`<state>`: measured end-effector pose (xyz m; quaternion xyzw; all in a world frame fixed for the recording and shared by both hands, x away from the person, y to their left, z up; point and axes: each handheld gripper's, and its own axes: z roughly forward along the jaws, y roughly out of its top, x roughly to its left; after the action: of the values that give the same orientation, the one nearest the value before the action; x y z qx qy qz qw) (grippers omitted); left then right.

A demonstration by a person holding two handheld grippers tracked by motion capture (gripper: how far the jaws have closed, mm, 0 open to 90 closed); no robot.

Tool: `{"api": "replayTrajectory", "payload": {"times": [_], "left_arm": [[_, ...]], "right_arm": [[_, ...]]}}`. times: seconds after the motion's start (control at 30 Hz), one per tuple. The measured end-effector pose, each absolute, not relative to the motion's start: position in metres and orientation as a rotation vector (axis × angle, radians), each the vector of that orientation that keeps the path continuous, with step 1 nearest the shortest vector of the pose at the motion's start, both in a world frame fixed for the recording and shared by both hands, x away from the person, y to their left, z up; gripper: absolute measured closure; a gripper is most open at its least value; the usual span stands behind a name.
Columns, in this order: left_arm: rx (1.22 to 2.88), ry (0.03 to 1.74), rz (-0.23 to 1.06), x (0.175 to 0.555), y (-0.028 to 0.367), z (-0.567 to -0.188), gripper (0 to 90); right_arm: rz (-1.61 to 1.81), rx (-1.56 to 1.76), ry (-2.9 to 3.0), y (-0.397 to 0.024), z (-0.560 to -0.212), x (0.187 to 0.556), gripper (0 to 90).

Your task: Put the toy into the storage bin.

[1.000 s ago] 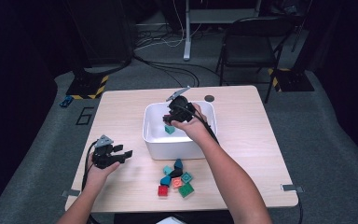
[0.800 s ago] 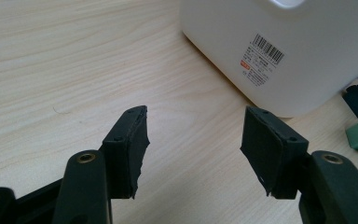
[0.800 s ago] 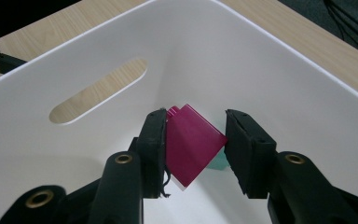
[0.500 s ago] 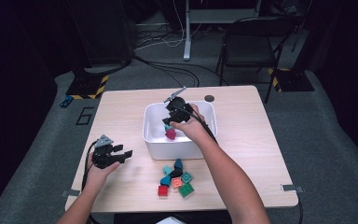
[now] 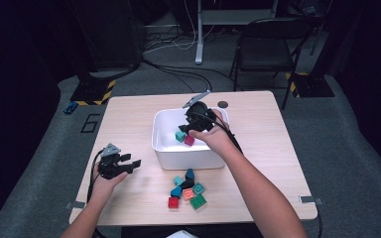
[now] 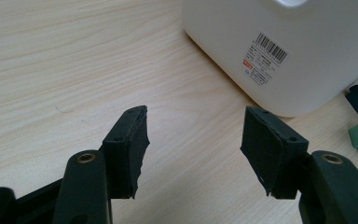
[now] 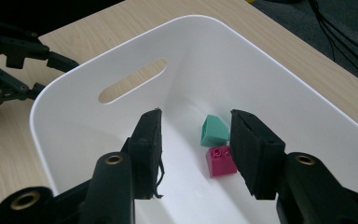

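At lower left of the high view, the left gripper [image 5: 129,165] rests on the table [image 5: 129,114], jaws apart, nothing between them. At centre, the right gripper [image 5: 187,130] hangs over the bin [image 5: 161,151], jaws just opening, released; its own view shows the pink brick [image 7: 220,160] and teal brick [image 7: 213,130] lying free on the bin floor.

- The high view is dim at its edges: the floor and the room behind are almost black, while the table [image 5: 129,114] is lit evenly from above.
- The white bin [image 5: 188,156] looks very bright, with slight glare inside.
- Both gripper views are bright; near black parts are a little soft.
- Shadows are weak and short.
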<state>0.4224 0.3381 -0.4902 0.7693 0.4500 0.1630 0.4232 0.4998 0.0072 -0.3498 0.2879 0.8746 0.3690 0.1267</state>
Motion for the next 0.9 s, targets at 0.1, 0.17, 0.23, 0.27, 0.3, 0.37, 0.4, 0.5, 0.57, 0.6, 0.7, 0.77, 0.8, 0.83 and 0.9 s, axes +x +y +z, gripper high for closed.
{"api": "replayTrajectory", "payload": {"times": [0.1,0.17,0.23,0.27,0.3,0.37,0.4,0.5,0.57,0.6,0.7,0.77,0.8,0.83,0.9], "left_arm": [[1.925,1.123,0.406,0.423,0.339,-0.49,40.4],[1.921,1.127,0.409,0.423,0.339,-0.49,40.4],[1.932,1.129,0.401,0.423,0.339,-0.49,40.4],[1.931,1.129,0.401,0.423,0.339,-0.49,40.4],[1.934,1.126,0.398,0.423,0.339,-0.49,40.4],[1.923,1.124,0.41,0.423,0.338,-0.49,40.4],[1.924,1.124,0.409,0.423,0.339,-0.49,40.4],[1.933,1.127,0.404,0.422,0.339,-0.49,40.4],[1.928,1.129,0.405,0.423,0.339,-0.49,40.4],[1.933,1.13,0.402,0.423,0.339,-0.49,40.4],[1.933,1.133,0.402,0.422,0.339,-0.49,40.4],[1.932,1.137,0.403,0.422,0.339,-0.49,40.4],[1.927,1.138,0.406,0.423,0.339,-0.49,40.4],[1.926,1.139,0.405,0.423,0.339,-0.49,40.4],[1.927,1.138,0.406,0.423,0.339,-0.49,40.4]], "right_arm": [[1.065,0.817,2.55,0.003,-0.346,0.492,54.0],[1.067,0.8,2.548,0.0,-0.343,0.487,54.0],[1.08,0.793,2.538,-0.003,-0.34,0.48,54.0],[1.089,0.789,2.536,-0.005,-0.338,0.476,54.0],[1.093,0.792,2.538,-0.006,-0.337,0.473,54.0],[1.099,0.777,2.536,-0.009,-0.335,0.466,54.0],[1.099,0.77,2.54,-0.011,-0.335,0.462,54.0],[1.088,0.733,2.541,-0.015,-0.335,0.452,54.0],[1.099,0.721,2.538,-0.017,-0.335,0.447,54.0],[1.104,0.72,2.537,-0.018,-0.334,0.444,54.0],[1.118,0.701,2.53,-0.021,-0.333,0.434,54.0],[1.126,0.684,2.525,-0.023,-0.334,0.429,54.0],[1.129,0.685,2.525,-0.024,-0.334,0.426,54.0],[1.131,0.684,2.521,-0.025,-0.335,0.424,54.0],[1.136,0.676,2.518,-0.028,-0.336,0.419,54.0]]}}
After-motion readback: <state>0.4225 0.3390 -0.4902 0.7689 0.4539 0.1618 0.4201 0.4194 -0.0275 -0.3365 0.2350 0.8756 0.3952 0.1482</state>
